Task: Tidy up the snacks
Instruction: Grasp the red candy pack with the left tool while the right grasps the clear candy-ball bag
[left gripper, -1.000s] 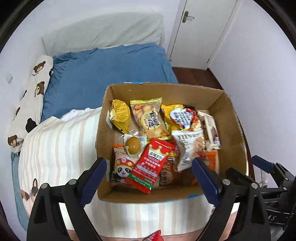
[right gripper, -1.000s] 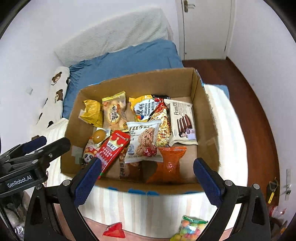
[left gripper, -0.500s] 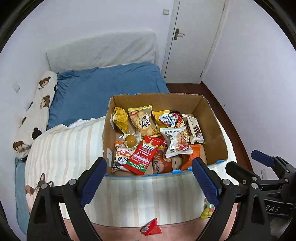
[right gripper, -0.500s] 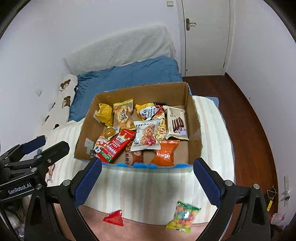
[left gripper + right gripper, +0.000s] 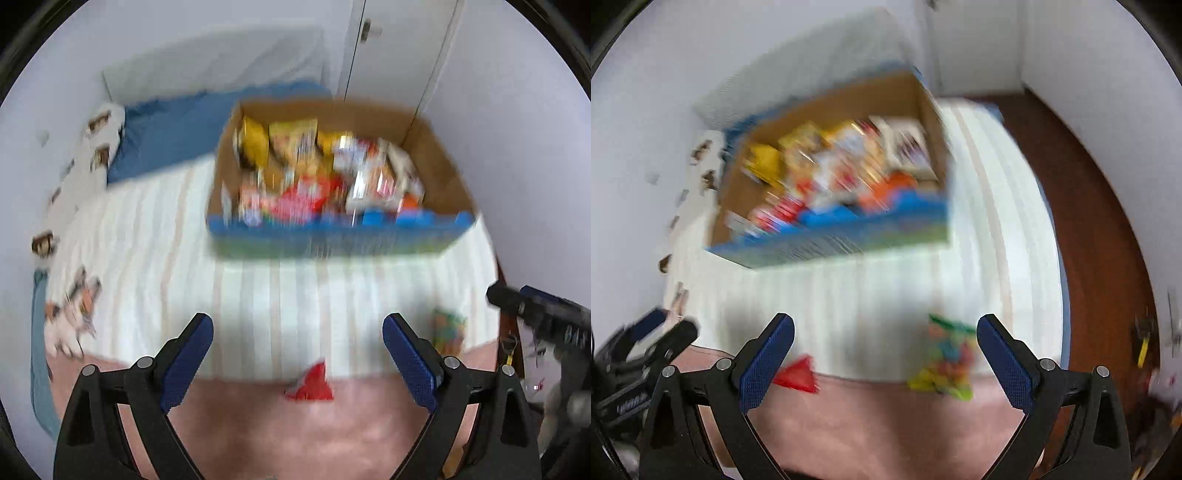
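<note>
Both current views are motion-blurred. A cardboard box full of several snack packets sits on the striped bed cover; it also shows in the right wrist view. A small red packet lies near the bed's front edge, just ahead of my left gripper, which is open and empty. The red packet shows by my right gripper's left finger. A colourful candy bag lies close ahead of my right gripper, which is open and empty. The candy bag also shows in the left wrist view.
The bed has a striped cover, a blue sheet and a bear-print pillow on the left. A white door and wall stand behind. Dark wood floor lies to the right of the bed.
Both grippers have pulled back and down from the box toward the bed's front edge. The red packet and candy bag are now close in front of the fingers. Both stay open.
</note>
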`<control>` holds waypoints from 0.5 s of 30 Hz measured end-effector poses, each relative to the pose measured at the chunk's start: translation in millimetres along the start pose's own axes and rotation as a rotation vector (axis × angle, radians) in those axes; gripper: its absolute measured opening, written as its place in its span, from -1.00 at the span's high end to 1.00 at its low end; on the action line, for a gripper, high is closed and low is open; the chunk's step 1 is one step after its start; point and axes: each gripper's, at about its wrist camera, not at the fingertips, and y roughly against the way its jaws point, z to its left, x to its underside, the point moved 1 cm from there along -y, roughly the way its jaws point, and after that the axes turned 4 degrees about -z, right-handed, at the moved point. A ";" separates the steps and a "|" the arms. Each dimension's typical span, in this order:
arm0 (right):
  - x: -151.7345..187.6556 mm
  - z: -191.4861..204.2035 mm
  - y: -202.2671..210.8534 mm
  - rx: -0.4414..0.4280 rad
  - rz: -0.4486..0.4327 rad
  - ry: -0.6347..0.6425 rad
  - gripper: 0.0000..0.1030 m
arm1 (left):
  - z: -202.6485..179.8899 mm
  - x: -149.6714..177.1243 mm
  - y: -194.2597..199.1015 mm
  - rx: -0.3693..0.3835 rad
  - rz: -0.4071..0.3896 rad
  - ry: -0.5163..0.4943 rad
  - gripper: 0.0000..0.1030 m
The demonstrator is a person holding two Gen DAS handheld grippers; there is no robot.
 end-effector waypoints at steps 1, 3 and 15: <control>7.9 -15.3 -17.4 0.016 0.039 -0.037 -0.97 | 0.1 9.1 -8.9 -0.004 0.026 0.001 -0.83; 19.0 -33.1 -41.2 0.036 0.087 -0.080 -0.97 | -0.9 28.4 -34.1 -0.022 0.099 -0.001 -0.83; 72.5 -69.3 -132.8 0.066 0.232 -0.224 -0.34 | -9.7 73.1 -135.6 0.032 0.365 0.040 -0.83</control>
